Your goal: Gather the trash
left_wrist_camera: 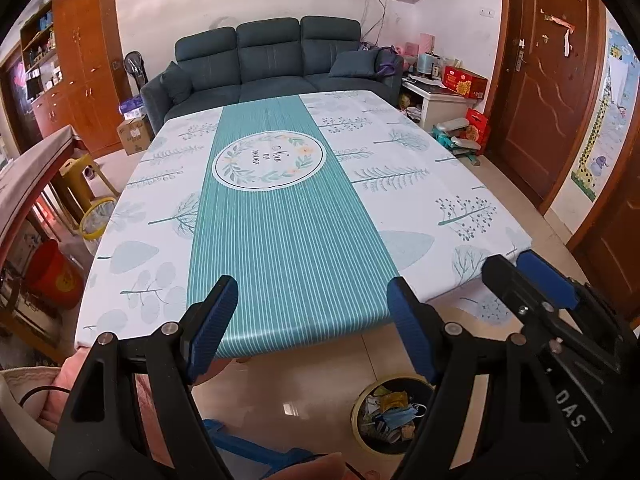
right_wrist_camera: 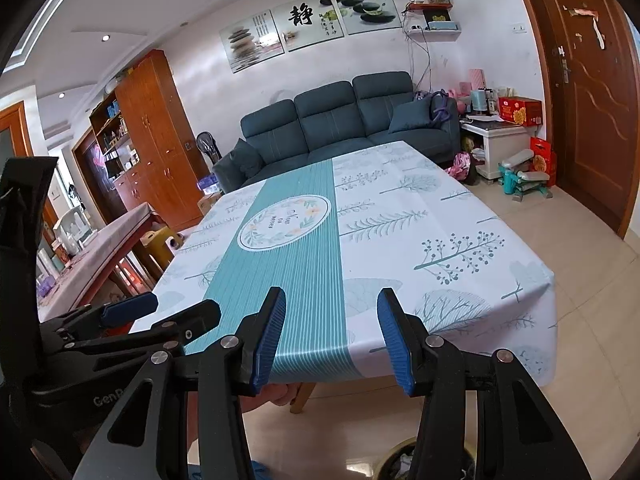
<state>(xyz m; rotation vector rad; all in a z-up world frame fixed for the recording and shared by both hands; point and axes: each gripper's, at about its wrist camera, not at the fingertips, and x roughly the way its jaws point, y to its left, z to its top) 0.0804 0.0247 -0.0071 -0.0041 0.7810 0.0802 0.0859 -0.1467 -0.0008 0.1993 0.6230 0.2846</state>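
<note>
Tiled floor below the table's near edge holds one round bin, filled with trash: a blue face mask and wrappers. Above it, two grippers hover side by side, both empty: the left gripper stands wide, the right gripper narrower. One table with a tree-print cloth stretches toward one blue sofa.

Blue sofa behind table, wooden door

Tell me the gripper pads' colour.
Blue, ribbed pads on black arms; clearest in the right wrist view.
</note>
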